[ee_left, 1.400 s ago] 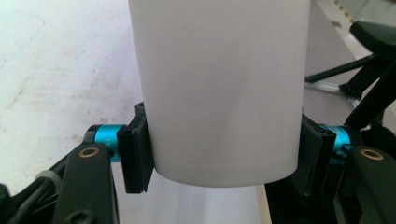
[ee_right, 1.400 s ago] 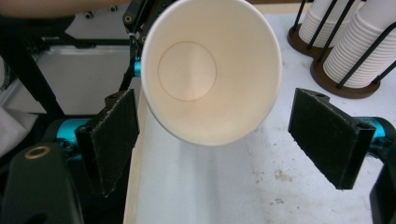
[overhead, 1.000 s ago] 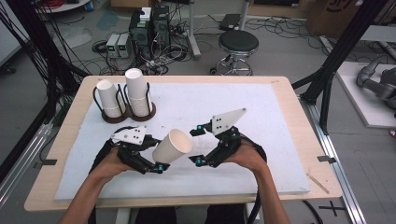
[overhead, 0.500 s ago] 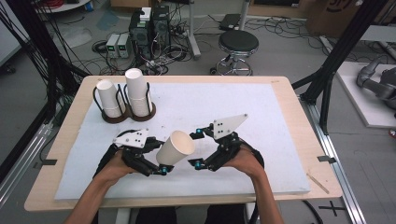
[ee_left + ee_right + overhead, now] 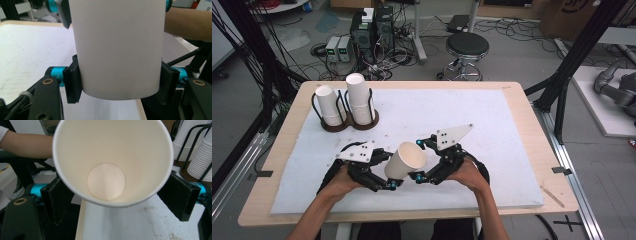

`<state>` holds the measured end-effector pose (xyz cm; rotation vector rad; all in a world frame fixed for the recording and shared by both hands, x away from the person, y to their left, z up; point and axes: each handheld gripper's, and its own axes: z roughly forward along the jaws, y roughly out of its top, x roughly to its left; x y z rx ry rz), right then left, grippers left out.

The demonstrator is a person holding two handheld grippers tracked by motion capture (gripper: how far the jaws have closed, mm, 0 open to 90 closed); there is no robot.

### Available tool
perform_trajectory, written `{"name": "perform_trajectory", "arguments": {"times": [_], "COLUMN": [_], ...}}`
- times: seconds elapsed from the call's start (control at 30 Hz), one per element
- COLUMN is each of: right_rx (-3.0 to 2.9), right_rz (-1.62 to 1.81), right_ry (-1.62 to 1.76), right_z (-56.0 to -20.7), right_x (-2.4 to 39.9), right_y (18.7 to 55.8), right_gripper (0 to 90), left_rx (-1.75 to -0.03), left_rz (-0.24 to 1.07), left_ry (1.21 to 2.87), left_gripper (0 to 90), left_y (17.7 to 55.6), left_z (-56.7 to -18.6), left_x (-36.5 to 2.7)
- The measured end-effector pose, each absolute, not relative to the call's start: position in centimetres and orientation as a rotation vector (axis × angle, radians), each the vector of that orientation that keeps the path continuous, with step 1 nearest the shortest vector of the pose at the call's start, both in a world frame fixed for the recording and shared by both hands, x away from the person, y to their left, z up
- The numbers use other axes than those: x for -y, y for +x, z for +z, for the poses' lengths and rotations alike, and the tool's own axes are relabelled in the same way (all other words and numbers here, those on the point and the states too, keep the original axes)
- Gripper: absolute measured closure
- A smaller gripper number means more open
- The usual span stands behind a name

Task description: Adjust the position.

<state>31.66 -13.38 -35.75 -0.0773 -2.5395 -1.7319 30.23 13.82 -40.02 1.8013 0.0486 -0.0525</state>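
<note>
between our two grippers, above the front of the counter [image 5: 522, 120], the paper cup [image 5: 406, 161] has tipped a little steeper than a second ago. left gripper [image 5: 387, 181] jaws pinch its base; right gripper [image 5: 417, 162] jaws flank the rim, spread, apparently not yet squeezing. we judge a handover, or pulling nested cups apart, is beginning.

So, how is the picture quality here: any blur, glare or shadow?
High view: slightly soft, even light, no glare. Left gripper view: paper cup very close, sharp at its bottom edge, background soft. Right gripper view: cup interior evenly lit, cup stacks behind blurred.
</note>
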Motion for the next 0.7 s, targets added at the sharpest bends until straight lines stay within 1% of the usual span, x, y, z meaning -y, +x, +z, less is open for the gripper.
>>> {"name": "perform_trajectory", "arguments": {"times": [0.33,0.43,0.5,0.7], "right_rx": [2.449,2.428,2.423,2.425], "right_rz": [-1.801,-1.805,-1.804,-1.799], "right_ry": [-0.038,-0.02,-0.004,0.004], "right_z": [-35.63,-35.62,-35.66,-35.68], "right_x": [12.85,12.76,12.69,12.65], "right_y": [31.69,31.72,31.76,31.81], "right_gripper": [17.7,20.1,23.9,25.9], "left_rx": [-0.049,-0.038,-0.041,-0.045], "left_rz": [-0.035,-0.021,-0.026,-0.04], "left_ry": [1.779,1.769,1.771,1.77], "left_gripper": [35.2,35.2,35.2,35.3], "left_y": [30.01,29.95,29.97,29.98], "left_z": [-40.44,-40.4,-40.41,-40.53], "left_x": [-13.42,-13.34,-13.36,-13.35]}}
